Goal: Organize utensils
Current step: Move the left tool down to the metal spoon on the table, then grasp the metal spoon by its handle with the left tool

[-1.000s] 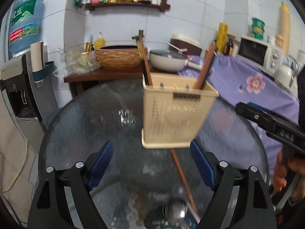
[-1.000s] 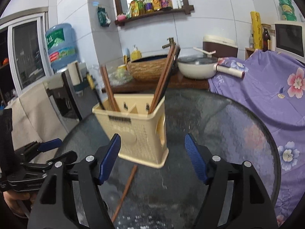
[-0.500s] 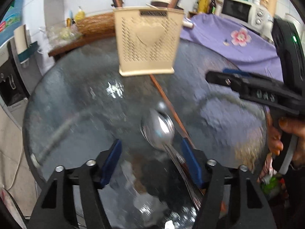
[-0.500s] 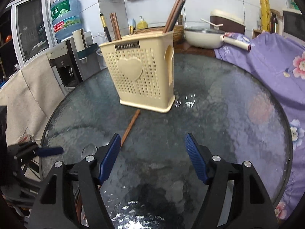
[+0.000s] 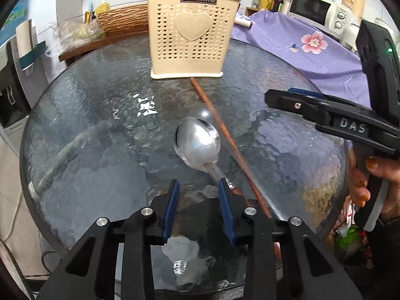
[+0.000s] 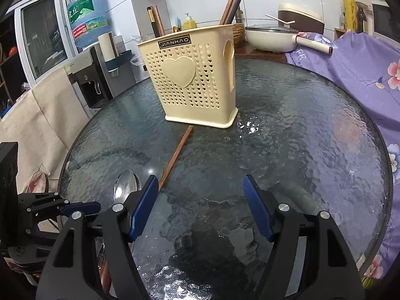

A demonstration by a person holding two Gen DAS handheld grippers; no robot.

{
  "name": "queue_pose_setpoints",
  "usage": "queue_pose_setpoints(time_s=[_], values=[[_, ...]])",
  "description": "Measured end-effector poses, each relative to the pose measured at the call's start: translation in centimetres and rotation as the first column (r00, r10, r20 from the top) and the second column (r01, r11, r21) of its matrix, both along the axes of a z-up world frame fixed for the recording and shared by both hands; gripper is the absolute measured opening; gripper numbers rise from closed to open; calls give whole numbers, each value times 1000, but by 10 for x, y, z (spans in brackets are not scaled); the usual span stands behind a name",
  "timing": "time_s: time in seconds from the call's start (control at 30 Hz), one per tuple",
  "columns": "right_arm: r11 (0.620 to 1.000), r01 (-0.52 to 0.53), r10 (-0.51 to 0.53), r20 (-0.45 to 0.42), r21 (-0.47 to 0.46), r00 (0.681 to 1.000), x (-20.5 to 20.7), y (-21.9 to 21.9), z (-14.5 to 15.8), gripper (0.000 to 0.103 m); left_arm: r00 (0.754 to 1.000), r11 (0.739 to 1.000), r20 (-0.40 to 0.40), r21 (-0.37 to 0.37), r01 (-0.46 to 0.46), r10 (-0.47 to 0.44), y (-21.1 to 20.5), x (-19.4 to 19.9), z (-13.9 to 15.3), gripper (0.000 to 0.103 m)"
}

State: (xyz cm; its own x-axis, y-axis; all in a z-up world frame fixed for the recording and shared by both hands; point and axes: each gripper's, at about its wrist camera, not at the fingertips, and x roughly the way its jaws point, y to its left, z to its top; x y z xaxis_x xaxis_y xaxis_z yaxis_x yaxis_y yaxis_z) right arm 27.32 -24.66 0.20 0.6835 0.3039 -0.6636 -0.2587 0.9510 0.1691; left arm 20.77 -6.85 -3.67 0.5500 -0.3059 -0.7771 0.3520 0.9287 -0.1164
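A cream perforated utensil holder [image 5: 191,32] stands at the far side of the round glass table [image 5: 87,137] with several chopsticks in it; it also shows in the right wrist view [image 6: 195,80]. A metal spoon [image 5: 198,143] lies on the glass beside a brown chopstick [image 5: 225,135]. My left gripper [image 5: 198,187] is low over the table, open but narrowed, its right pad by the spoon's handle. My right gripper [image 6: 200,182] is open and empty above the glass. The spoon [image 6: 126,183] and chopstick [image 6: 176,153] lie to its left.
A purple flowered cloth [image 5: 312,50] covers something at the right. A microwave [image 5: 316,12] stands behind it. A wooden side table with a wicker basket [image 5: 122,21] and a pan [image 6: 270,37] is behind the glass table. A water dispenser [image 6: 87,57] stands left.
My left gripper has dropped from the holder toward the near table edge and narrowed its fingers at the spoon's handle. My right gripper has pulled back and stays open.
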Motion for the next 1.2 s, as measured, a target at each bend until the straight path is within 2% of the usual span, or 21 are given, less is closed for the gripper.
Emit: queue_pose_setpoints(time_s=[0.1,0.2,0.4,0.6,0.7,0.77,0.97,1.1,1.2], values=[[1000,-2,2,-8,6,1000,0,3,-1,70,1000,1000,1,-4,-17,17,1,-1,-2,26],[1000,-16,16,-9,10,1000,-1,8,-1,70,999,996,-24,-88,-26,24,5,-1,-1,26],[1000,-19,19,-15,2,1000,-3,12,-5,70,1000,996,-26,-87,4,-7,-2,-8,-1,26],[1000,-19,19,-28,-4,999,-4,13,-7,70,1000,1000,24,9,14,-14,-11,-12,-1,21],[999,-24,23,-31,-23,999,-4,16,-8,70,999,999,46,48,-19,17,-8,-7,-1,19],[999,-29,28,-34,-28,999,-2,20,-9,70,999,999,44,39,-32,30,-4,-3,-1,5],[999,-41,40,-44,-24,998,-2,28,-12,70,998,998,64,68,-17,13,-6,0,-1,4],[999,-34,33,-53,-18,998,-1,29,-14,70,995,998,84,4,-55,54,5,1,5,1],[999,-41,39,-52,-29,998,0,30,-15,70,993,998,98,-12,-66,67,10,0,11,0]])
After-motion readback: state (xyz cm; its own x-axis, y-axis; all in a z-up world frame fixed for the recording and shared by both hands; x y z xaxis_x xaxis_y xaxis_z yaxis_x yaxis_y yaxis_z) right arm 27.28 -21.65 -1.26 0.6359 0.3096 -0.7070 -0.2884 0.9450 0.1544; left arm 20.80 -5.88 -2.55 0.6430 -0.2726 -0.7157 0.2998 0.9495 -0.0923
